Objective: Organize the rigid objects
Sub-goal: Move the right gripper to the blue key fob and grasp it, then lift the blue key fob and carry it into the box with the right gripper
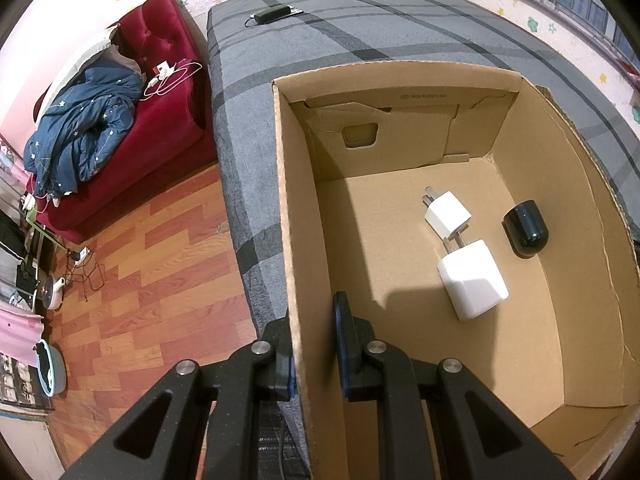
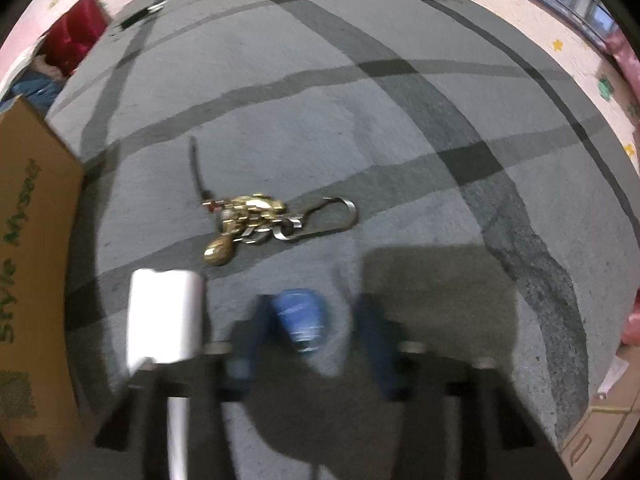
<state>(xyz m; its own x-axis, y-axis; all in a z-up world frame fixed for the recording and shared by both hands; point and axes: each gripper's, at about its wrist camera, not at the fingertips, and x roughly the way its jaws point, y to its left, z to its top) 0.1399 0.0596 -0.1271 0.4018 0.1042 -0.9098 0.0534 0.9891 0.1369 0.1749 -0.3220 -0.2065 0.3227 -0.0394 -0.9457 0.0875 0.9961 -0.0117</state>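
The left gripper (image 1: pixel 316 344) is matte black, with blue-edged fingers (image 1: pixel 345 344) and round silver screws (four showing).

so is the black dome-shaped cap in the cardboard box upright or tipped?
Tipped. The black dome-shaped cap lies on its side on the cardboard box floor, open end facing the back wall.

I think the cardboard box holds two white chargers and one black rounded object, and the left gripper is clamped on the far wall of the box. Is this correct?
Not quite. The left gripper is clamped on the near left wall of the cardboard box, not the far wall; the left wrist view shows it. Inside lie two white chargers and the black rounded object.
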